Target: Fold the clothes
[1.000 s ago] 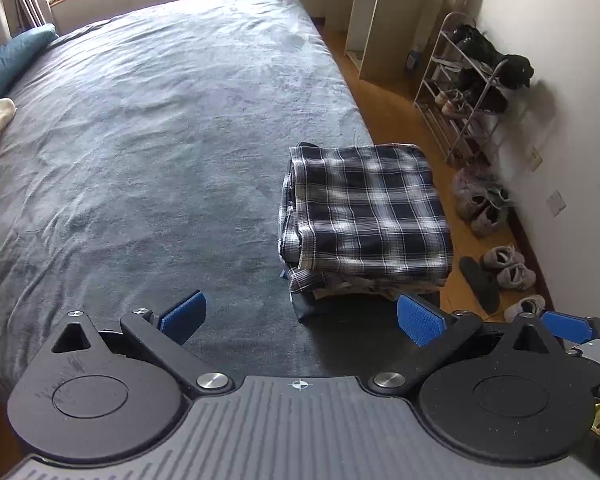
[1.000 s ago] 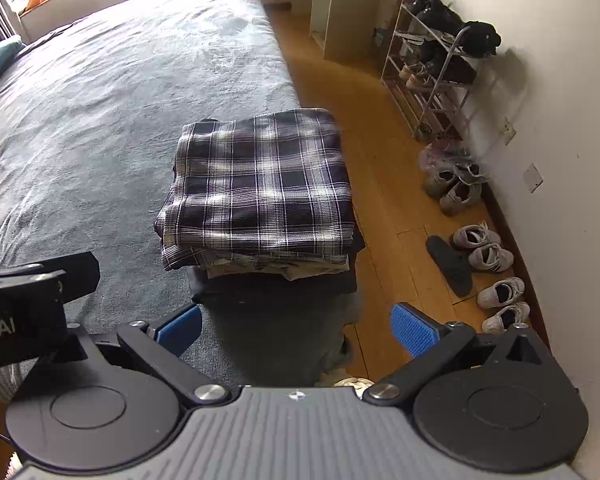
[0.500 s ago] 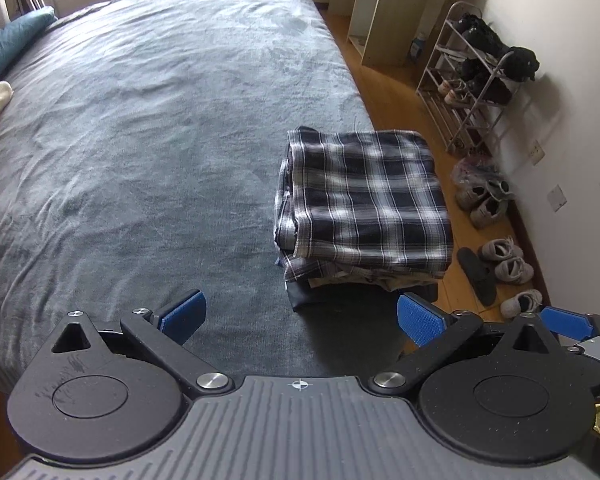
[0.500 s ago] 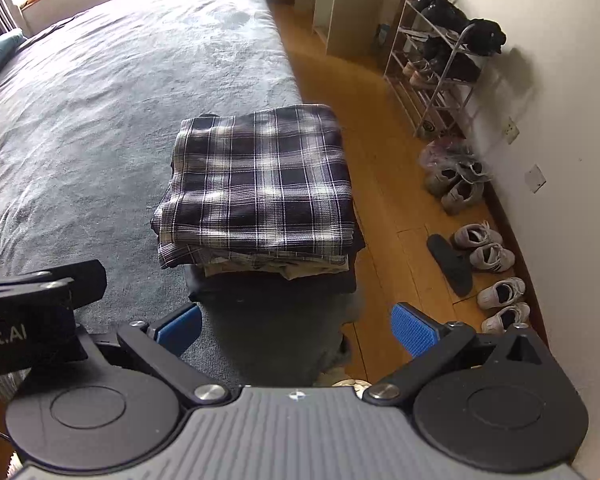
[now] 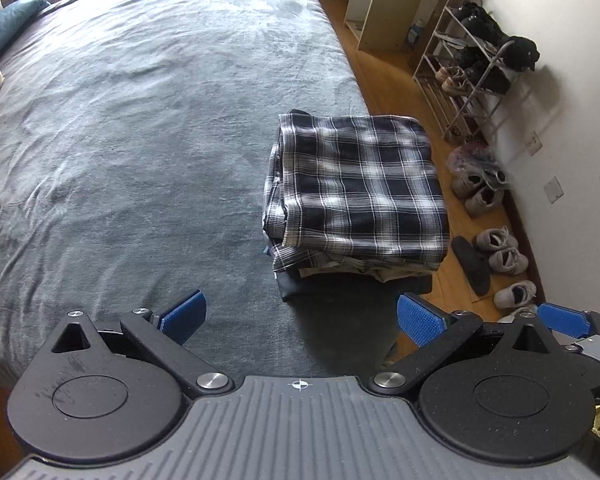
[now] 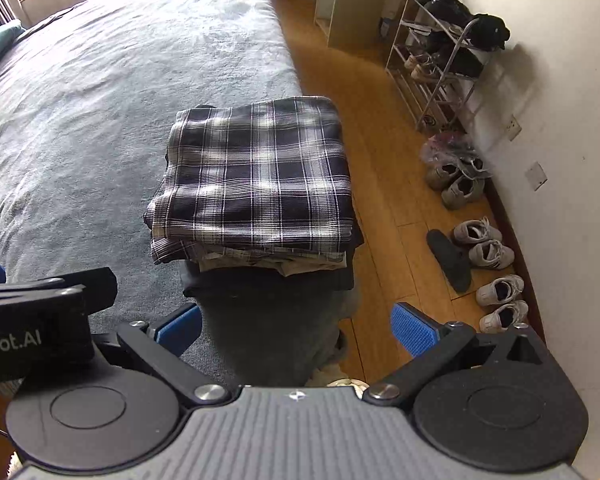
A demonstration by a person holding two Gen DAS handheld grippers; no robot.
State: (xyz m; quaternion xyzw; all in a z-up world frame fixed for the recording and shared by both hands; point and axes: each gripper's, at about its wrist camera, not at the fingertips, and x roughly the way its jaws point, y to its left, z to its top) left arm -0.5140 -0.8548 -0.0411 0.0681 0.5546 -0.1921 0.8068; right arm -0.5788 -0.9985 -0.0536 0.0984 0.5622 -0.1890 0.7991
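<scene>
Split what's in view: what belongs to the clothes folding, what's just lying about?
Part of the job:
- folded plaid garment on top of the stack
- dark folded clothes under it
- left claw, open, empty
- right claw, open, empty
- bed as work surface

Lying about:
- shoe rack
- shoes on the floor
- blue pillow
- desk

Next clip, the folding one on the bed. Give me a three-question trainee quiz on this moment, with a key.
1. True or false: the left tongs grip the plaid garment.
2. Where does the folded stack sit? A) middle of the bed B) near the bed edge by the floor C) on the shoe rack
3. Fill in: the right tongs are ____.

Key: 1 false, both tongs are open and short of the stack. 2 B. 3 open.
</scene>
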